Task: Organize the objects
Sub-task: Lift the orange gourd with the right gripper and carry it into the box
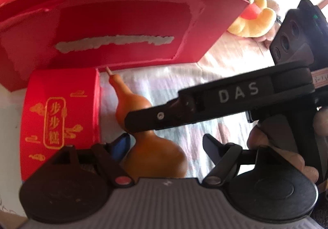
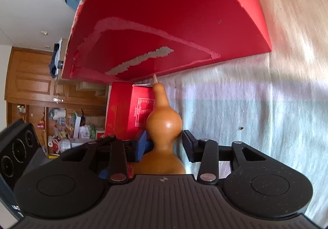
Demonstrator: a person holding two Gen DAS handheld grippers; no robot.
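1. Gourd (image 1: 143,126): tan, glossy, two-bulbed with a short stem; it lies on a pale striped cloth (image 1: 180,81), stem tip pointing at the base of the large red box (image 1: 123,30) and close to it
2. Left tool (image 1: 166,147): fingers spread apart, nothing clamped; the blue-padded left finger (image 1: 121,145) sits against the gourd's waist, the right finger (image 1: 213,151) stands clear of it, the lower bulb between the two
3. Right tool (image 2: 165,142): reaches in from the cloth's right side; blue-padded finger (image 2: 141,147) touches the gourd (image 2: 164,126) at its waist, while the opposite finger (image 2: 189,145) is just beside it, so a firm grip cannot be told
4. Right tool as shown in the left wrist view (image 1: 141,122): one black finger lies across the gourd's waist, with a hand (image 1: 272,151) on the handle
5. Small red box (image 1: 61,118): gold characters and cloud motifs, just left of the gourd, in front of the large box
6. Large red box: torn, pale strips on its near face, at the far side of the cloth
7. Plush toy (image 1: 254,19): yellow and red, past the large box's right corner
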